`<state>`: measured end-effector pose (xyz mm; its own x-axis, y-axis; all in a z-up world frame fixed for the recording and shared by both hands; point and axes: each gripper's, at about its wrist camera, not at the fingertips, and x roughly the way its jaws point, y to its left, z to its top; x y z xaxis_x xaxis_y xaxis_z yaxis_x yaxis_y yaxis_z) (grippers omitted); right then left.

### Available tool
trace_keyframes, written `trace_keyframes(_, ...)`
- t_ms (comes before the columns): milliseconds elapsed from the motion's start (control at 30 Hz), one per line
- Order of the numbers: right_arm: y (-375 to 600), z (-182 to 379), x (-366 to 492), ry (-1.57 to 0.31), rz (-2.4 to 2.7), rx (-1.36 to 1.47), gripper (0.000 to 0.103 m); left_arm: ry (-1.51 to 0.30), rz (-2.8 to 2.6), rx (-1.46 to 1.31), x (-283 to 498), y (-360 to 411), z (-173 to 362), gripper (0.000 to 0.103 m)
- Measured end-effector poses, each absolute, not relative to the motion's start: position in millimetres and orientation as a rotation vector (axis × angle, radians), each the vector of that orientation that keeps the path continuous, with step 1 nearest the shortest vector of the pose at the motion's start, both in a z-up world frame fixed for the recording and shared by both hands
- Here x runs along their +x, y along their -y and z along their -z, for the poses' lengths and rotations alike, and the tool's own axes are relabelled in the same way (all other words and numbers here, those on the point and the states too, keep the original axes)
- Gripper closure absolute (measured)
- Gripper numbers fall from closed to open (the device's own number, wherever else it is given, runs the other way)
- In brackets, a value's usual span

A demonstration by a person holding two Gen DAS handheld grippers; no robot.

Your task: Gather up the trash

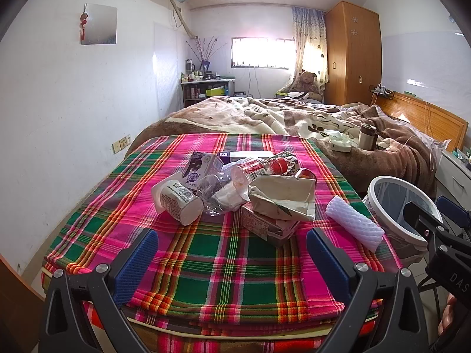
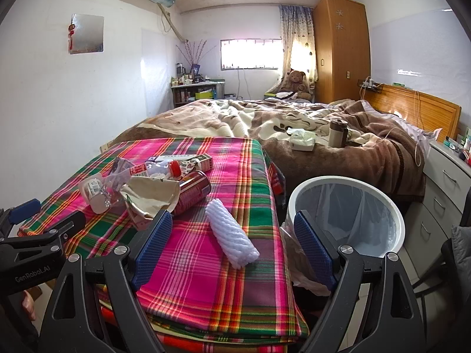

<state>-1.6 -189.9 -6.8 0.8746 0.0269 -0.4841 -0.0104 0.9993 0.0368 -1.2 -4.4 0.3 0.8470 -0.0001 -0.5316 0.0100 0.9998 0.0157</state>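
A pile of trash lies on the plaid cloth [image 1: 223, 267]: a white yogurt cup [image 1: 176, 203], a crushed clear bottle [image 1: 235, 182], a crumpled paper bag [image 1: 282, 197], a red can [image 2: 192, 194] and a pink box [image 1: 265, 226]. A white foam roll [image 2: 229, 232] lies apart near the cloth's right edge. The white trash bin [image 2: 344, 214], lined with a clear bag, stands on the floor to the right. My left gripper [image 1: 232, 253] is open, just short of the pile. My right gripper [image 2: 234, 241] is open with the foam roll between its fingers, not touching.
Behind the plaid surface is a bed with a brown blanket [image 2: 323, 153], holding a tissue pack [image 2: 303, 142] and a thermos [image 2: 338, 136]. White drawers [image 2: 441, 194] stand right of the bin. A wardrobe [image 2: 341, 47] and a shelf [image 2: 197, 91] line the far wall.
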Motion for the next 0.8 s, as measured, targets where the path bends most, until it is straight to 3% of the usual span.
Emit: trace_keyframes(800,192.2,31.2,17.7,-0.587,-0.021,0.020,0.017,-0.642,0.100,-0.034,26.9,-9.0,27.2,0.001)
